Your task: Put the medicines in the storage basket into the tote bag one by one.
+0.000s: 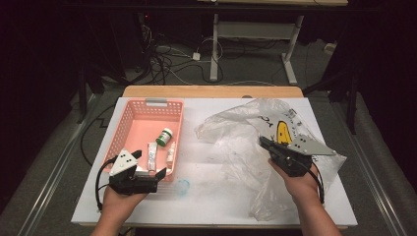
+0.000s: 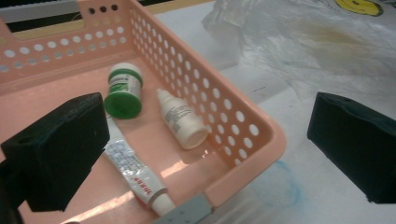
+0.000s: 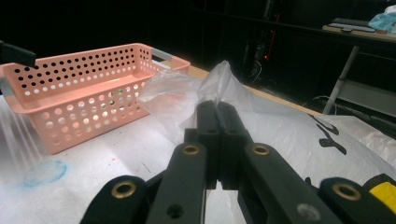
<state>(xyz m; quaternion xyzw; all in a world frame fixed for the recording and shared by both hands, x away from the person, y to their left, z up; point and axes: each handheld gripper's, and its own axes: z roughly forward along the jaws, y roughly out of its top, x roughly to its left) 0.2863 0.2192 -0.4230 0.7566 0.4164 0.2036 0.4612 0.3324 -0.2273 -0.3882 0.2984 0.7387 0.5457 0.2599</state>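
the right tool (image 1: 265,142) has its jaws pressed together on a fold of the clear plastic bag (image 1: 246,132); in the right gripper view the two black jaws meet with the thin film rising as a peak just past their tips. the right hand (image 1: 297,184) holds it from below, over the right half of the table (image 1: 206,206). the bag lies crumpled and spread across that side, with a yellow and black print (image 1: 282,132) showing just beside the tool's grey plate.

the left tool (image 1: 160,173) stands wide and holds nothing; in the left gripper view one black pad (image 2: 56,149) sits over the basket's floor and the other over the white table top, so the jaws straddle the near right corner of the pink basket (image 1: 129,115). the left hand (image 1: 118,201) grips it at the table's near left.

the perforated basket rests on the left half of the table, with a grey handle at its far end. in it lie three things near the right wall: a small white jar with a green lid (image 2: 123,89) on its side, a white dropper bottle (image 2: 182,119) just beside it, and a white tube (image 2: 135,175) lying nearer the front wall. a faint blue ring mark (image 1: 183,187) shows on the table just outside the basket's near corner.
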